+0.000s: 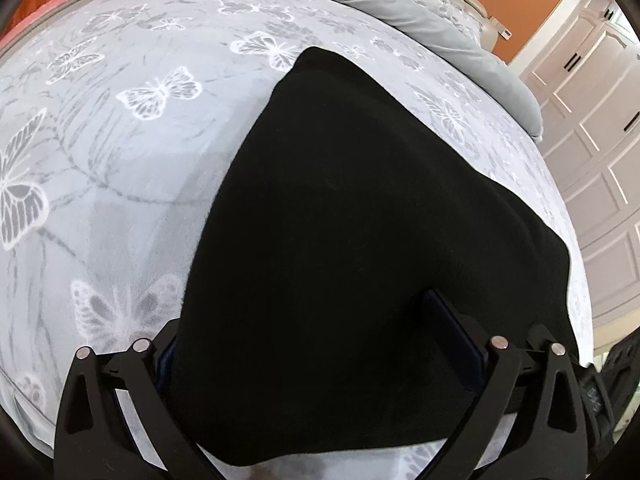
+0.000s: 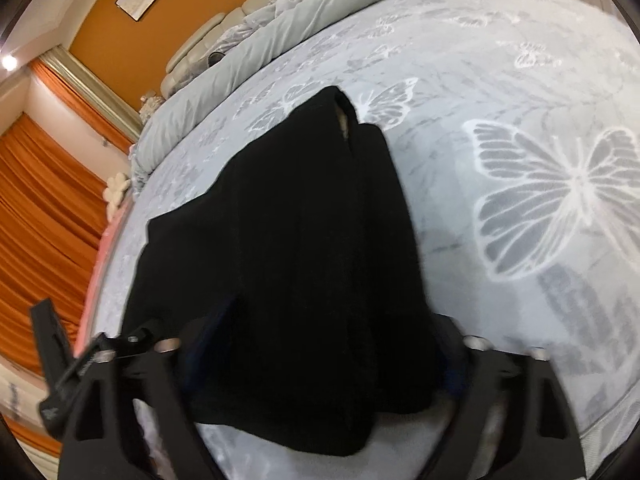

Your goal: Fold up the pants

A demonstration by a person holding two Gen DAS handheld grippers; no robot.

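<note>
Pants (image 1: 360, 216): black, soft, limp, lying on butterfly bedspread (image 1: 120, 168) near its front edge. Left gripper (image 1: 320, 340) and right gripper (image 2: 316, 344) spread, straddling near hem; pinch corners.

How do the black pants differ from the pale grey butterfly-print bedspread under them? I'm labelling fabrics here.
The black pants are plain and dark; the butterfly-print bedspread is pale grey with white butterflies. The pants lie folded into a narrow stack; the bedspread is spread flat across the whole bed. Both are soft cloth.
</note>
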